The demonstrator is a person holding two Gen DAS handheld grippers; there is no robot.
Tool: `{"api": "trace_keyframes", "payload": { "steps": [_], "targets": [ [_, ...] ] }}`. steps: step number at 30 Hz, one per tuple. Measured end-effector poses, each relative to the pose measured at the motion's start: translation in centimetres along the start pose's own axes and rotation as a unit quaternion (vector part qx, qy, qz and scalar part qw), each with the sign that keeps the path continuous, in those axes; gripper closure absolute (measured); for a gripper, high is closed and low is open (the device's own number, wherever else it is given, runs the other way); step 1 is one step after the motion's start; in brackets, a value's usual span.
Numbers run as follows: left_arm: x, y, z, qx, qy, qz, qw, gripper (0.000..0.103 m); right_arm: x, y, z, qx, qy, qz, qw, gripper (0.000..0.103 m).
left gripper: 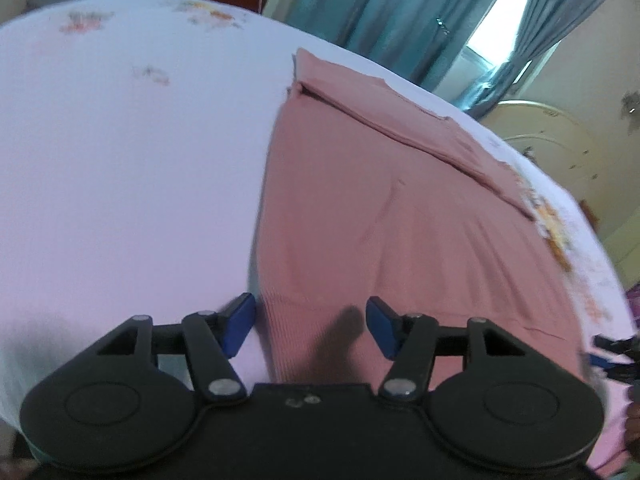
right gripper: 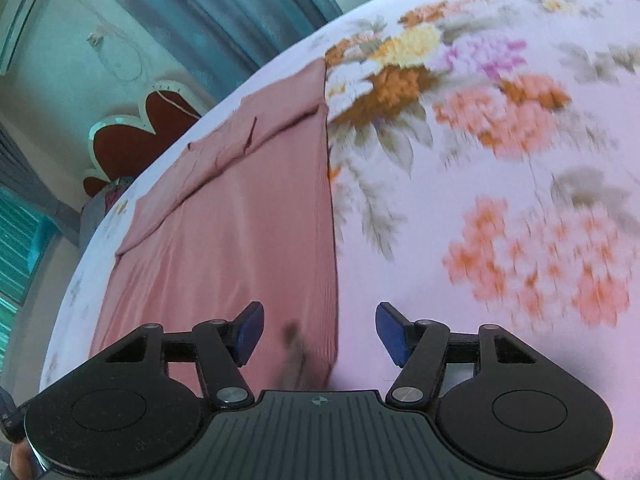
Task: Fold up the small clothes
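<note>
- Floral bedsheet [right gripper: 500,160] is spread under a pink garment [left gripper: 380,220], laid flat, sleeves already folded in.
- Left gripper [left gripper: 311,326] and right gripper [right gripper: 320,334] are held agape at its near corners; lengthwise fold seems left.

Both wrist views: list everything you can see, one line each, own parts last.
pink garment: one, dusty pink, lying flat on the bed with a folded-over part at its far end.
bedsheet: one, pale lilac with orange, yellow and purple flower prints, under the garment.
curtains: teal blue, beyond the far edge of the bed, by a bright window.
headboard: one, dark red with a pale scalloped border, against the wall.
air conditioner: one, white, high on the wall.
left hand-held gripper: one, black with blue pads, open over the garment's near left corner.
right hand-held gripper: one, black with blue pads, open over the garment's near right corner.
</note>
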State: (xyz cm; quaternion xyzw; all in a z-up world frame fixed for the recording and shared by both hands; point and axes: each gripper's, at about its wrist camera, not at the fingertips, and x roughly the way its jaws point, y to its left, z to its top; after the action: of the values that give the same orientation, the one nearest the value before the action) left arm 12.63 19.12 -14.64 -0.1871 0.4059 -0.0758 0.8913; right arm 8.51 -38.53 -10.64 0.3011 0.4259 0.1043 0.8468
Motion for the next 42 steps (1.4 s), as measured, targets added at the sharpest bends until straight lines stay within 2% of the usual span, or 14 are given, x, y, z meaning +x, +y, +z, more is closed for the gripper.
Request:
{"api": "trace_keyframes", "payload": {
  "steps": [6,7,8,10,14,21,25,30,34,35,36,37,39,42],
  "targets": [
    [-0.3,1.5,-1.2,-0.059,0.015,-0.084,0.9946,0.044,-0.7,-0.7,-2.6,0.052,0.018,0.05,0.997,0.041],
    [-0.1,1.7,-1.2,-0.067,0.014,-0.09,0.9935,0.044,-0.6,-0.7,-2.8,0.06,0.02,0.057,0.996,0.043],
    [0.2,1.9,-1.3,-0.073,0.012,-0.097,0.9925,0.046,-0.3,-0.7,-2.8,0.067,0.025,0.065,0.995,0.053],
    [1.0,2.1,-1.1,-0.086,0.008,-0.11,0.9901,0.052,0.6,-0.8,-2.5,0.081,0.034,0.076,0.993,0.064],
    [3.0,2.6,-0.4,-0.117,0.001,-0.138,0.9836,0.06,1.7,-0.8,-1.8,0.094,0.034,0.096,0.99,0.066],
    [5.0,2.6,0.8,-0.136,-0.006,-0.156,0.9783,0.061,3.0,-1.3,-0.2,0.09,0.021,0.098,0.991,0.066],
    [5.7,2.1,1.4,-0.128,0.002,-0.157,0.9792,0.061,3.8,-1.3,0.8,0.103,0.023,0.102,0.989,0.066],
    [4.8,2.5,0.0,-0.123,0.016,-0.175,0.9767,0.061,2.8,-1.4,-1.3,0.09,0.048,0.122,0.987,0.066],
    [4.4,2.8,-0.6,-0.122,0.018,-0.178,0.9763,0.062,2.0,-1.4,-2.3,0.091,0.037,0.127,0.987,0.066],
    [4.5,2.7,-0.4,-0.117,0.019,-0.173,0.9777,0.068,2.1,-1.5,-2.2,0.095,0.035,0.127,0.987,0.074],
    [4.6,2.5,-0.2,-0.105,0.022,-0.154,0.9822,0.086,2.3,-1.4,-2.0,0.094,0.034,0.124,0.987,0.085],
    [4.7,2.2,0.1,-0.092,0.026,-0.126,0.9874,0.099,2.5,-1.3,-1.8,0.088,0.033,0.12,0.988,0.095],
    [4.2,1.7,0.5,-0.084,0.009,-0.117,0.9896,0.098,2.0,-0.6,-1.4,0.064,0.025,0.122,0.99,0.096],
    [2.0,1.2,0.4,-0.083,-0.055,-0.161,0.982,0.098,-0.6,-0.3,-1.0,0.055,-0.021,0.159,0.986,0.096]
  ]
}}
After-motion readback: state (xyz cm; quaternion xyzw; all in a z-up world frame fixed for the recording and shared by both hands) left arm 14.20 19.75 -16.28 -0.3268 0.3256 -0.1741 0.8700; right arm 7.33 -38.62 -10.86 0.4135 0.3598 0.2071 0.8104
